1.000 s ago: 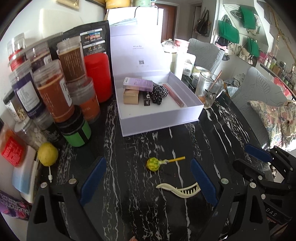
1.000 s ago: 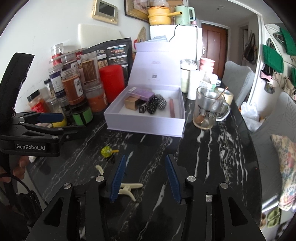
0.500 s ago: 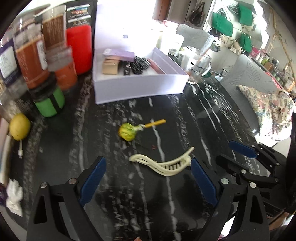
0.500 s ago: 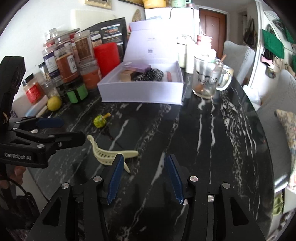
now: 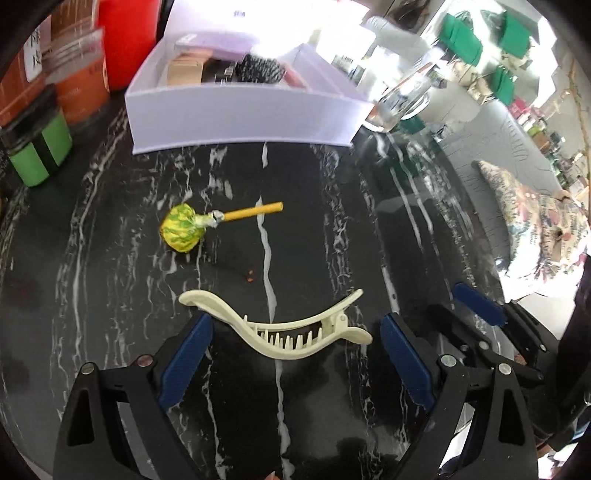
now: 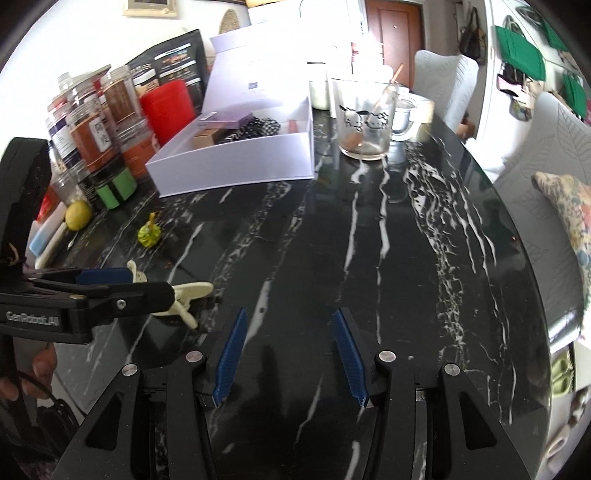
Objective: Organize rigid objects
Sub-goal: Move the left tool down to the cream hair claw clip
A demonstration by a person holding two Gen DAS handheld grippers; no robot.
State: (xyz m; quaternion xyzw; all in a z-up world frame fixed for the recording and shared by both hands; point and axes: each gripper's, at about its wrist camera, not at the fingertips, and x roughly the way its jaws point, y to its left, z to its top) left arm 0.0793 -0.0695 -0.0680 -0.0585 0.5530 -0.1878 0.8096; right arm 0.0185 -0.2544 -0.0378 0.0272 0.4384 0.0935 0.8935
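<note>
Hair clip (image 5: 280, 332) on marble table (image 5: 369, 229), between wide-open left gripper (image 5: 295, 354) jaws; right gripper (image 6: 290, 354) jaws part-open, empty.

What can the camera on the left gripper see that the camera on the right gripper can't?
Only the left view shows the whole cream hair clip lying between the open left gripper, teeth included, and the lollipop's yellow stick. Only the right view shows the lemon, the cartoon glass mug clearly and the brown door. Both show the lollipop, the white box, the green-banded jar and the black marble table.
</note>
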